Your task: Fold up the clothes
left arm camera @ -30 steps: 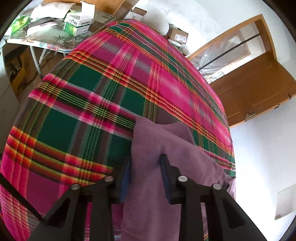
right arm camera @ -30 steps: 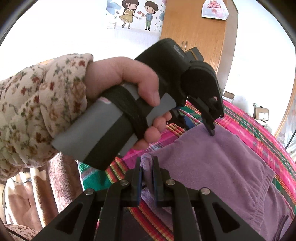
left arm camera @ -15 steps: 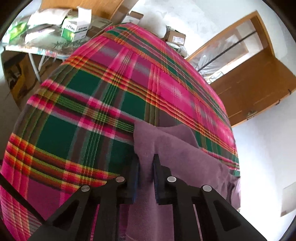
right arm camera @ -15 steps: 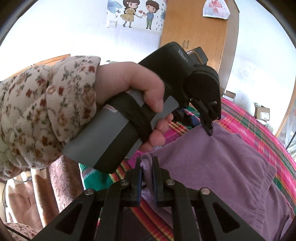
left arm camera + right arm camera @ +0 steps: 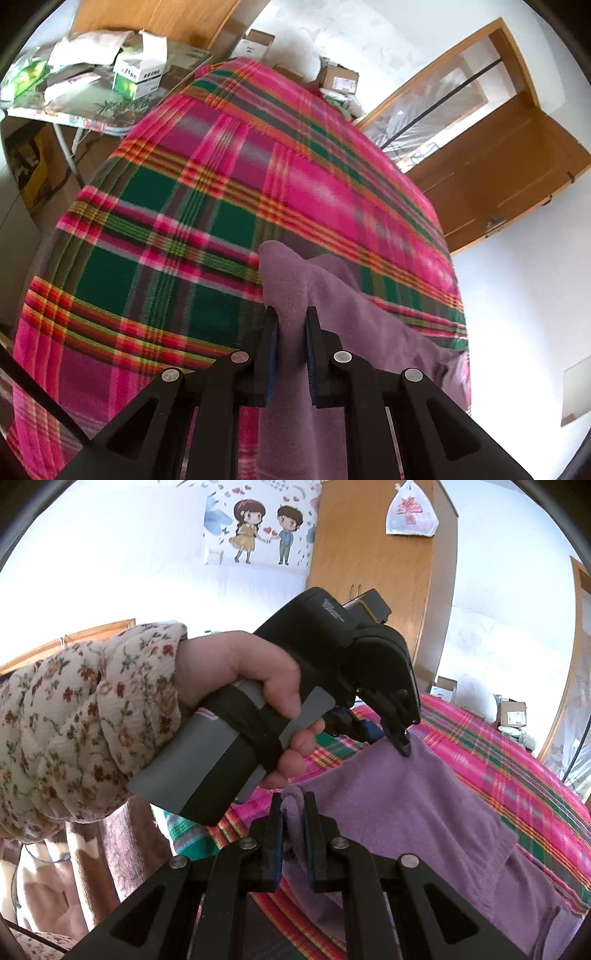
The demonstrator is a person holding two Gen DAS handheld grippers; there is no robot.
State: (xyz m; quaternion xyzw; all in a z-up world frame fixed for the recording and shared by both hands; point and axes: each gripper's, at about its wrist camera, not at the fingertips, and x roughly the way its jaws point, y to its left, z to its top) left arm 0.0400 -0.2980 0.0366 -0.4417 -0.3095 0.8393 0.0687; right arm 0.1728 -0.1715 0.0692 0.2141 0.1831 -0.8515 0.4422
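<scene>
Only the right wrist view shows the person's left hand [image 5: 236, 686] in a floral sleeve [image 5: 74, 720]. The fuzzy purple garment [image 5: 388, 812] lies on the plaid bed [image 5: 221, 184], its near edge lifted. The left gripper [image 5: 291, 325] and right gripper [image 5: 293, 808] each pinch that edge.

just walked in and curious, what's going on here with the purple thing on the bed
A person is folding a purple fleece garment on a bed covered with a pink and green plaid blanket, using a handheld gripper in each hand. The left gripper is clamped on one edge of the cloth, and the right gripper is clamped on a bunched corner. The garment's gripped edge is raised off the blanket while the rest trails on it. The person's left hand, in a floral sleeve, shows in the right wrist view.
</scene>
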